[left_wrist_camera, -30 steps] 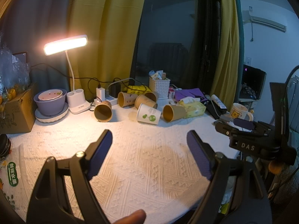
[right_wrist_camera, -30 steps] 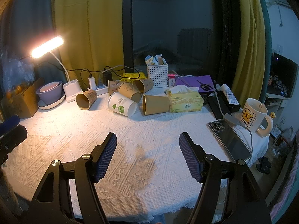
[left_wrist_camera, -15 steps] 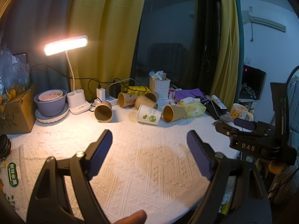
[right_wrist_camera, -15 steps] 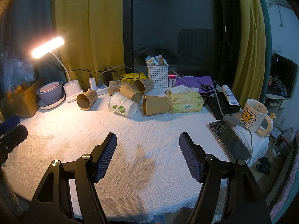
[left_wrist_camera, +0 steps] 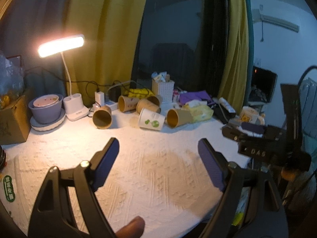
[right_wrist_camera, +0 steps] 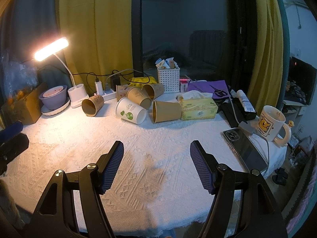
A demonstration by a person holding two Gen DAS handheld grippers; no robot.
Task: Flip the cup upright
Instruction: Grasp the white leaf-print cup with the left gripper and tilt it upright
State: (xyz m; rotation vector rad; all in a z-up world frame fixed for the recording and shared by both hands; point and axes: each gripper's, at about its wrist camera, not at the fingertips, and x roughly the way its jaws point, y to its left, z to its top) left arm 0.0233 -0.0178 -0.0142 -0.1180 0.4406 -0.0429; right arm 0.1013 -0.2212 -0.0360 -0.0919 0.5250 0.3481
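Note:
Several paper cups lie on their sides at the back of the white tablecloth: a white cup with green print, a brown cup next to the tissue box, and a brown cup near the lamp, with more brown ones behind. My right gripper is open and empty over the cloth, well short of the cups. My left gripper is open and empty too. The right gripper's body shows at the right of the left wrist view.
A lit desk lamp, a purple bowl, a cardboard box, a power strip, a white basket, a yellow tissue box, a phone and a bear mug ring the table.
The left wrist view has shifted slightly, so the cups sit a little farther left and lower. The right gripper has barely moved. Both stay open.

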